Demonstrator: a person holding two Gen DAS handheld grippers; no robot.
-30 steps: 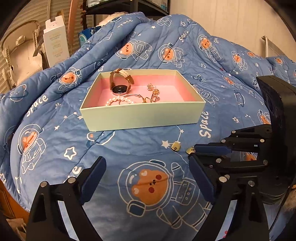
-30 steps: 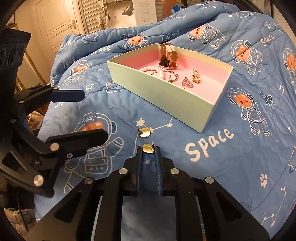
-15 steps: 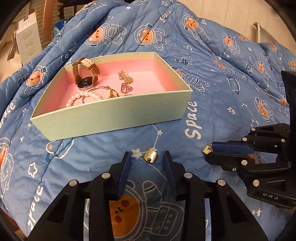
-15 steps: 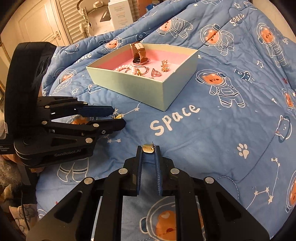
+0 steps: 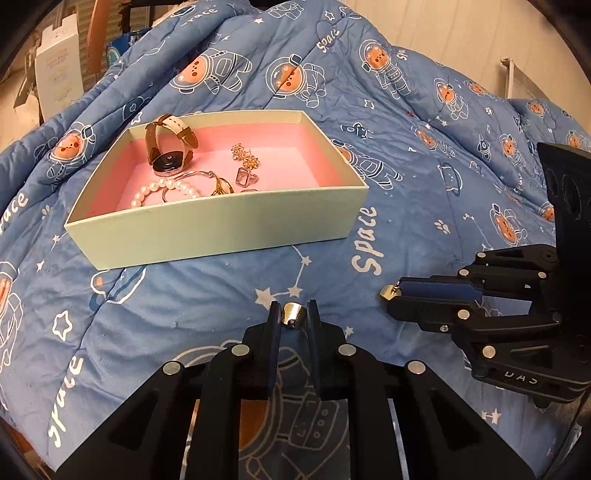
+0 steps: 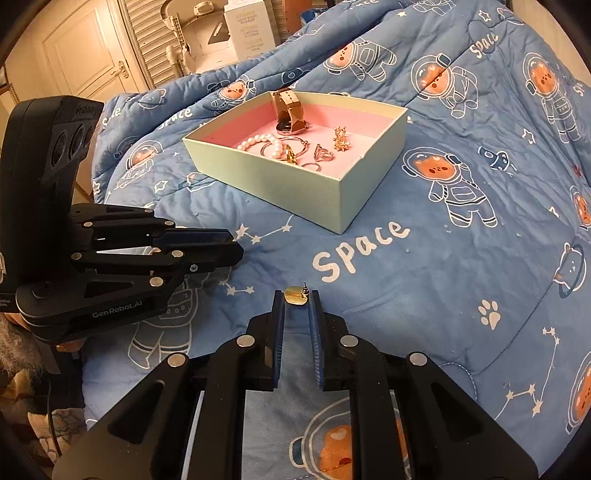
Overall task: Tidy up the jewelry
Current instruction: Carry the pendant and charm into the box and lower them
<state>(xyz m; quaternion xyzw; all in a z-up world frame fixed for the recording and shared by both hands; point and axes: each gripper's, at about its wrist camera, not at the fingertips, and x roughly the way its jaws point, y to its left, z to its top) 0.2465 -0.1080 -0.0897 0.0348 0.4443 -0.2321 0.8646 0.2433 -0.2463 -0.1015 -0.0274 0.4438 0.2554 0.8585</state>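
A pale green box (image 5: 221,229) with a pink inside sits on the blue quilt. It holds a watch (image 5: 168,147), a pearl bracelet (image 5: 162,188), rings and flower earrings (image 5: 247,157). My left gripper (image 5: 293,319) is shut on a gold stud earring (image 5: 293,318), in front of the box. My right gripper (image 6: 296,300) is shut on a second gold stud earring (image 6: 295,295), held above the quilt in front of the box (image 6: 306,188). The right gripper also shows in the left wrist view (image 5: 391,293), and the left gripper in the right wrist view (image 6: 225,247).
The blue astronaut quilt (image 5: 406,147) covers the bed and rises in folds behind the box. White cartons (image 6: 247,29) and a louvred door (image 6: 147,40) stand beyond the bed's far side.
My left gripper has moved in and shut on the earring that lay on the quilt. My right gripper has lifted its earring and drawn back to the right.
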